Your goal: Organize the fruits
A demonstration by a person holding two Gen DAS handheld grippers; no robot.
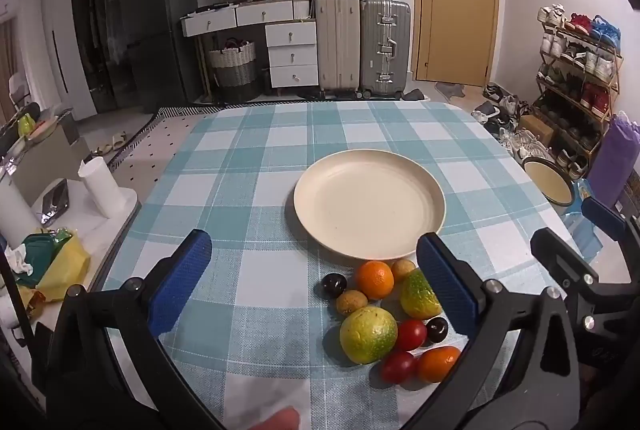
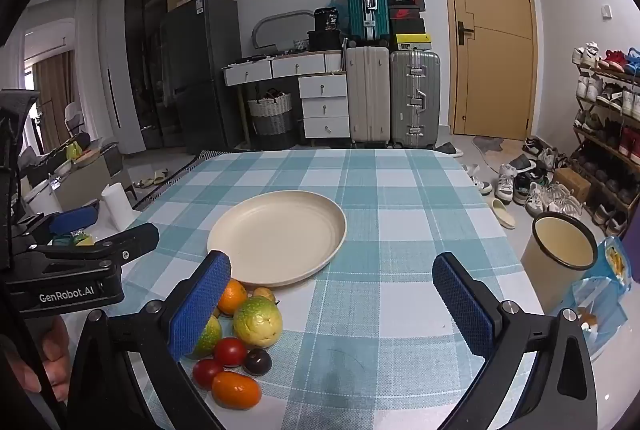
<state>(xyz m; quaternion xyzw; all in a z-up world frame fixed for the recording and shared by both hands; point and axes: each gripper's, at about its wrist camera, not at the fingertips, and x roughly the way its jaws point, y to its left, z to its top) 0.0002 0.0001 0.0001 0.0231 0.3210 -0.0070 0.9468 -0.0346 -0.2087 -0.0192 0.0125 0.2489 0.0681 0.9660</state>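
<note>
Nearest the lens in the left wrist view, the left tongs (image 1: 316, 282) are seen spread wide with nothing between the blue pads. The fruit pile (image 1: 384, 314) is bunched at the lower right of that frame, tucked just inside the right-hand pad and just short of the cream plate (image 1: 436, 206), which is bare.

In the right wrist view the right tongs (image 2: 332, 306) are spread just as wide, also empty. There the same pile sits at the lower left, partly hidden behind the left-hand pad, so it lies off to the side of both pairs rather than dead ahead. Neither hand can really be called nearer; it's probably a coin toss.

The small orange fruit (image 2: 236, 389) at the bottom is oval, its long axis running left to right across the frame. Everything rests on the checked surface (image 2: 400, 230).

Readable writing: "GenRobot.AI" is printed on the left tool's body at the left edge of the right wrist view. The shoebox labels in the background are too small to be read.
</note>
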